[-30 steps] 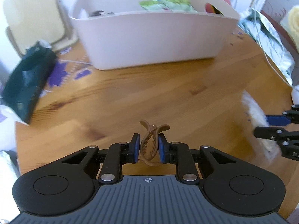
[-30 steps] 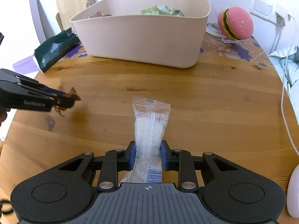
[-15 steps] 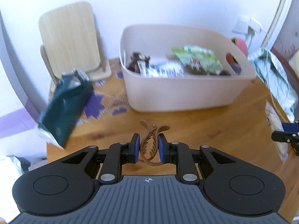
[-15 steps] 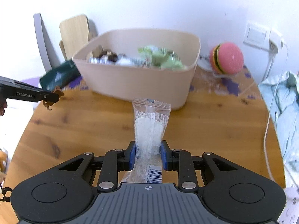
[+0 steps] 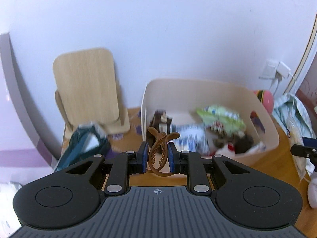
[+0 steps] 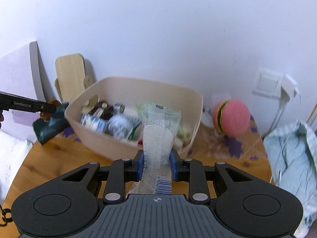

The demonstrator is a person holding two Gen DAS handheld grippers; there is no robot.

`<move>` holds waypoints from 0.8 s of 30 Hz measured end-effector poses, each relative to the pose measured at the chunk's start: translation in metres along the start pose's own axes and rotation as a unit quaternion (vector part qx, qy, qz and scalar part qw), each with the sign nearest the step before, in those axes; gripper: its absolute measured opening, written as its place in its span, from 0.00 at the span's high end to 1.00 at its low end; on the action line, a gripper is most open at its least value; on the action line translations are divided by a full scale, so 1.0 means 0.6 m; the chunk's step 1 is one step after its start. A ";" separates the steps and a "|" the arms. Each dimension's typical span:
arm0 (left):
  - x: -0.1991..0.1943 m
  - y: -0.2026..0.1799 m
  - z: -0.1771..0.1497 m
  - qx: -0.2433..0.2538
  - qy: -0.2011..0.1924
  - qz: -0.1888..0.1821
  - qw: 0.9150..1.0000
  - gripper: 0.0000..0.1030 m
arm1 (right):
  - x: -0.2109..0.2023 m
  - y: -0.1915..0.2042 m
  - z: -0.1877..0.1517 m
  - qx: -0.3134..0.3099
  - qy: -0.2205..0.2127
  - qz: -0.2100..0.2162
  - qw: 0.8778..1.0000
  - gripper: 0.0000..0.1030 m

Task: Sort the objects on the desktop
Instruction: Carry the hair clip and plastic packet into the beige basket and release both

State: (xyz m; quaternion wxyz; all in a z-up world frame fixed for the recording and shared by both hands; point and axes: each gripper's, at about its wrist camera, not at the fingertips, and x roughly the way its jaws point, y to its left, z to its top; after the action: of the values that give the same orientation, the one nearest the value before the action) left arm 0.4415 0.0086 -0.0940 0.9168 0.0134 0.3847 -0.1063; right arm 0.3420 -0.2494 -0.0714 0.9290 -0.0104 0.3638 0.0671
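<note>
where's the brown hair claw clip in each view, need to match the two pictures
Left wrist view: the brown hair claw clip sits low at centre, clamped between the left gripper pads.
Right wrist view: the clip shows at the far left edge, small and partly hidden at the tip of the left gripper's finger.
Shared landmark: the beige bin of snack packets, against the wall in both.

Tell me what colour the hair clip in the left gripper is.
Brown. The hair clip shows best in the left wrist view.
</note>
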 end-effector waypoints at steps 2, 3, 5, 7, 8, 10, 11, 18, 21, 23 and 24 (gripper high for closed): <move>0.007 -0.007 0.017 0.000 -0.006 -0.003 1.000 0.80 | 0.010 -0.001 0.020 -0.005 -0.008 -0.003 1.000 0.75; 0.011 -0.010 0.025 0.000 -0.008 -0.005 1.000 0.80 | 0.015 -0.002 0.030 -0.007 -0.012 -0.004 1.000 0.75; 0.022 -0.020 0.041 0.001 -0.013 -0.007 1.000 0.80 | 0.025 -0.002 0.047 -0.013 -0.019 -0.006 1.000 0.75; 0.034 -0.029 0.049 0.003 -0.014 -0.008 1.000 0.80 | 0.037 -0.002 0.064 -0.018 -0.026 -0.008 0.999 0.75; 0.042 -0.035 0.054 0.005 -0.013 -0.007 1.000 0.80 | 0.044 -0.003 0.072 -0.018 -0.028 -0.009 0.999 0.75; 0.061 -0.044 0.061 0.004 -0.007 -0.008 1.000 0.80 | 0.059 -0.003 0.084 -0.019 -0.030 -0.010 0.999 0.75; 0.071 -0.049 0.064 0.003 -0.003 -0.009 1.000 0.80 | 0.067 -0.003 0.090 -0.019 -0.029 -0.010 0.999 0.75; 0.132 -0.071 0.063 0.008 0.033 -0.003 0.999 0.80 | 0.124 0.015 0.097 -0.044 -0.018 -0.006 0.999 0.75; 0.153 -0.072 0.054 -0.006 0.053 -0.005 0.999 0.80 | 0.154 0.017 0.089 -0.040 0.003 -0.002 0.999 0.75; 0.166 -0.073 0.047 -0.008 0.064 -0.010 0.998 0.80 | 0.173 0.018 0.083 -0.035 0.018 -0.003 0.999 0.75; 0.172 -0.076 0.044 -0.006 0.067 -0.009 0.998 0.80 | 0.179 0.018 0.080 -0.032 0.022 -0.002 0.999 0.75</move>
State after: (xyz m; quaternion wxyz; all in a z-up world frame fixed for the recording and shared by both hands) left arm 0.5209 -0.0579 -0.1460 0.8879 0.0118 0.4463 -0.1110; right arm 0.4509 -0.2227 -0.1085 0.9200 -0.0427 0.3820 0.0769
